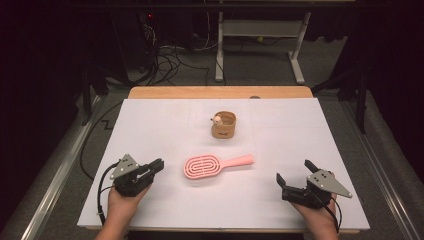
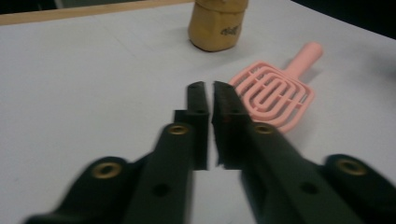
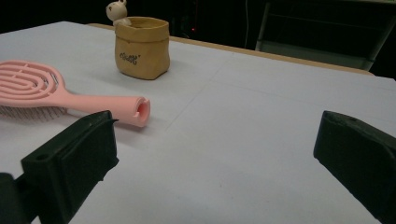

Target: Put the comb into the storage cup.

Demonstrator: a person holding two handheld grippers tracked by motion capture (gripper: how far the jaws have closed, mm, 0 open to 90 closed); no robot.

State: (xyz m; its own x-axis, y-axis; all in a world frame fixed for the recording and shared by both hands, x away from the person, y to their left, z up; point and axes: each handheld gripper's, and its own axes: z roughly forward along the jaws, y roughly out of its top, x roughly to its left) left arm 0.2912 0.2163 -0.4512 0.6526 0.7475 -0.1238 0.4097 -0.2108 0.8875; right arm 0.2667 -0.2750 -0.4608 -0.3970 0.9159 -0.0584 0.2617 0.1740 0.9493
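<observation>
A: What lies by the left gripper [image 1: 159, 165]?
B: The pink hairbrush [image 1: 210, 166], just right of its tips, untouched; jaws pressed together on nothing. The tan pouch [image 1: 223, 126] stands beyond.
A: The right gripper [image 1: 295, 174]?
B: Spread wide, empty; its own view shows the brush's bristles and hollow handle end.

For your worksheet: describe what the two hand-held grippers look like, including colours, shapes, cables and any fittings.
Both the left gripper and the right gripper are black, each with two blocky jaws and a grey three-cornered plate on top. A black cable trails from each. In the left gripper view, brass-coloured ringed holes sit along the jaw arms. No sleeves are visible on the forearms.
</observation>
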